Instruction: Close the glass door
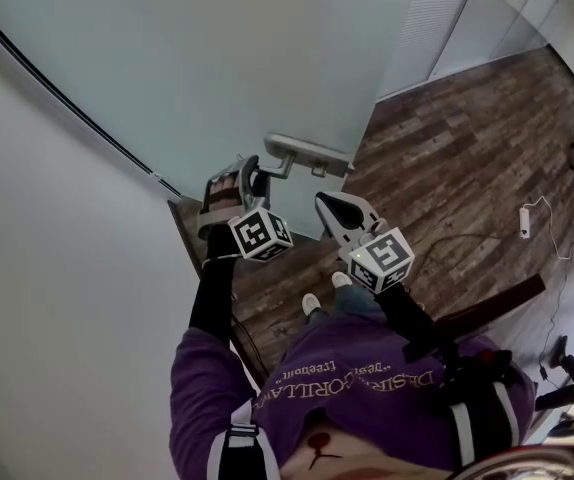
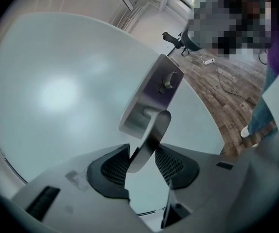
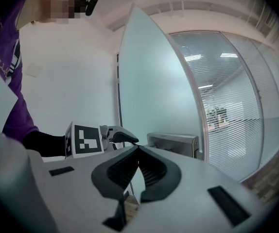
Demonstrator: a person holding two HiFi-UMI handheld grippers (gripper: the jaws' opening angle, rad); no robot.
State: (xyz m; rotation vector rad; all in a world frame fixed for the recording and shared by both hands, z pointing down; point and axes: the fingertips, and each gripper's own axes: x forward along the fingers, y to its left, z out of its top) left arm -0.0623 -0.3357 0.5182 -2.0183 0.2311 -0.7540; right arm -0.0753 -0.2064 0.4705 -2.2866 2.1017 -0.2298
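The frosted glass door point(image 1: 217, 58) stands ajar, its edge toward me. A metal lever handle point(image 1: 307, 154) on a steel plate point(image 2: 155, 93) sits on the door. In the left gripper view the lever point(image 2: 151, 135) runs between my left gripper's point(image 2: 142, 152) pads, which close on it from both sides. In the head view the left gripper point(image 1: 255, 173) is at the lever's left end. My right gripper point(image 1: 329, 204) hangs a little right of and below the handle, apart from it. Its pads meet at the tips with nothing between them point(image 3: 138, 148).
A white wall point(image 1: 47, 268) runs along the left of the door. Dark wood floor point(image 1: 467, 138) lies to the right, with a white power strip and cable point(image 1: 525, 223). A glass partition with blinds point(image 3: 227, 106) stands behind the door. My shoes point(image 1: 312, 303) are below the handle.
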